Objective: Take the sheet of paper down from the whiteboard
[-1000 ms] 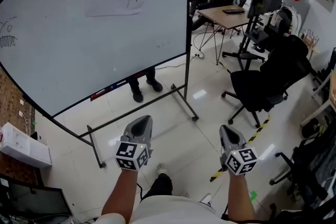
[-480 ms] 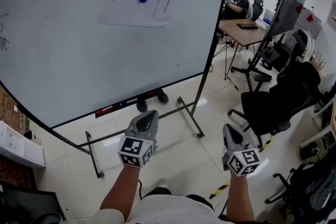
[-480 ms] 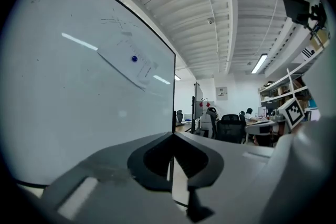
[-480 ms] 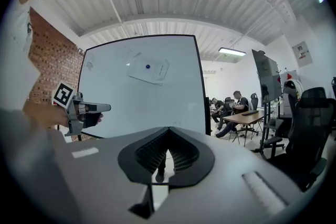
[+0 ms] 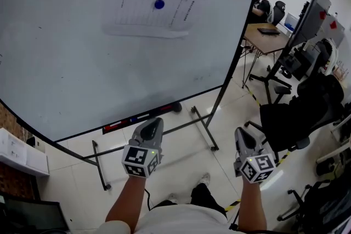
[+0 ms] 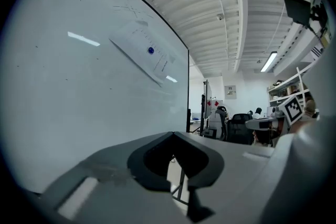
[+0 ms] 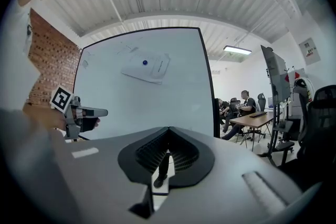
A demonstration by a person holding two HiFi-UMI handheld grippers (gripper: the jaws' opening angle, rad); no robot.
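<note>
Grey left gripper (image 5: 153,123), right gripper (image 5: 242,134), level, closed, sheet of paper (image 5: 152,6) above

Smooth whiteboard, matt paper and glossy floor tiles in an office.
The whiteboard (image 5: 109,68) has a smooth, faintly glossy white face in a thin dark metal frame. The sheet of paper (image 5: 137,13) on it looks thin and matt. The left gripper (image 5: 155,121) and right gripper (image 5: 240,132) have matt grey plastic shells. The floor (image 5: 186,159) is glossy pale tile, and the table (image 5: 263,41) top looks like wood.
</note>
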